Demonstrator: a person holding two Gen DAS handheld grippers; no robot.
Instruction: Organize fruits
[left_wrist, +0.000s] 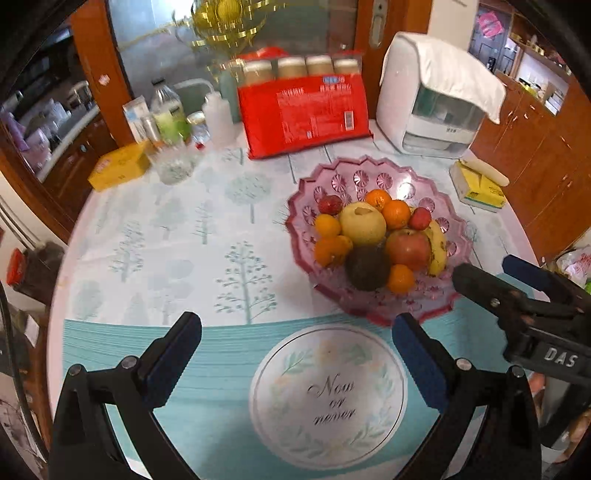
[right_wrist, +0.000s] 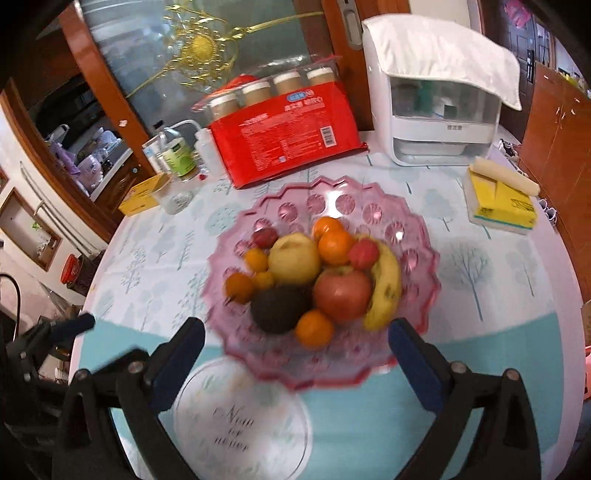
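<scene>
A round table (left_wrist: 155, 229) with a tree-patterned cloth carries a pink scalloped fruit bowl (right_wrist: 413, 229), a red package (right_wrist: 288, 147) and a white appliance (right_wrist: 424, 122) behind it. Piled in the bowl are a yellow apple (right_wrist: 293, 258), red apple (right_wrist: 341, 291), banana (right_wrist: 388, 291), dark avocado (right_wrist: 279, 310) and oranges. The right gripper (right_wrist: 295, 343) hangs over the bowl's near rim, fingers spread wide and empty. The left gripper (left_wrist: 297, 334) hangs beside the bowl, fingers also apart, holding nothing.

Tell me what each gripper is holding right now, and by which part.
Nothing is held. The left gripper and the right gripper both stand open and empty, short of the pink fruit bowl.
</scene>
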